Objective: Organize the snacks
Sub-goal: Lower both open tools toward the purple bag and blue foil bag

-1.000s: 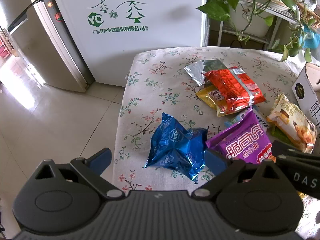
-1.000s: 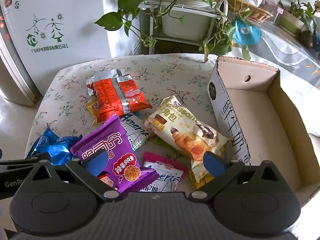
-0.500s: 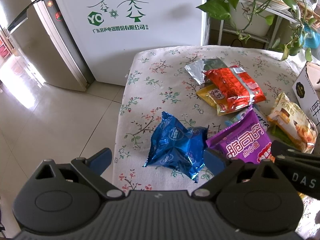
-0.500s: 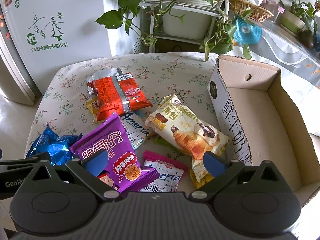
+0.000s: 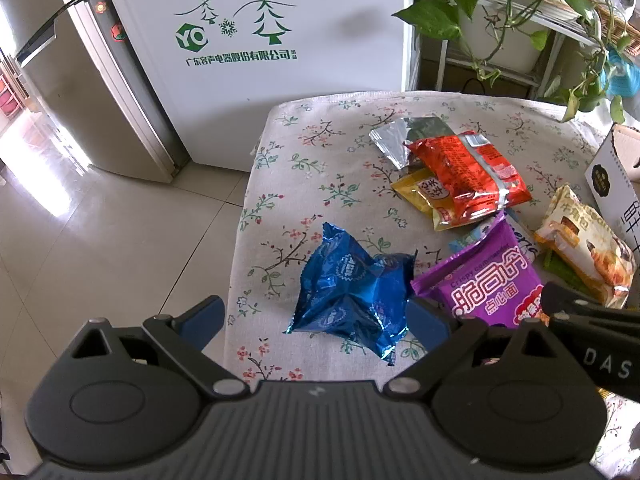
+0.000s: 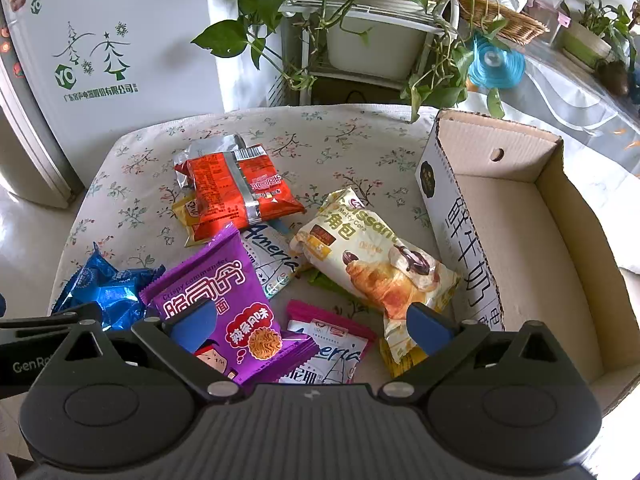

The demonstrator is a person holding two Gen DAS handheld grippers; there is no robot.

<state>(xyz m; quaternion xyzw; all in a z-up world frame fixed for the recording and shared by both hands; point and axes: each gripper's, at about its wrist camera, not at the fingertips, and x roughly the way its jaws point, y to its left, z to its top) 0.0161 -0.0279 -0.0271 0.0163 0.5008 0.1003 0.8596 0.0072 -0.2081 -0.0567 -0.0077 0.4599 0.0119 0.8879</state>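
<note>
Snack packets lie loose on a floral tablecloth (image 5: pixel 320 160). A crumpled blue foil bag (image 5: pixel 352 284) sits just ahead of my left gripper (image 5: pixel 316 320), whose jaws stand wide open above the cloth with nothing pressed between them. Right of it lie a purple noodle packet (image 5: pixel 488 280), a red packet (image 5: pixel 468 176) on a yellow one (image 5: pixel 420 192), and a croissant bag (image 5: pixel 588 240). My right gripper (image 6: pixel 312 324) hovers open over the purple packet (image 6: pixel 216 292) and a pink-edged packet (image 6: pixel 332 344). The croissant bag (image 6: pixel 376 260) lies beside an open cardboard box (image 6: pixel 532 248).
A white fridge (image 5: pixel 256 40) stands behind the table's far left edge, with tiled floor (image 5: pixel 100 240) to the left. A plant stand with trailing leaves (image 6: pixel 360 32) is behind the table. The cardboard box interior holds nothing visible.
</note>
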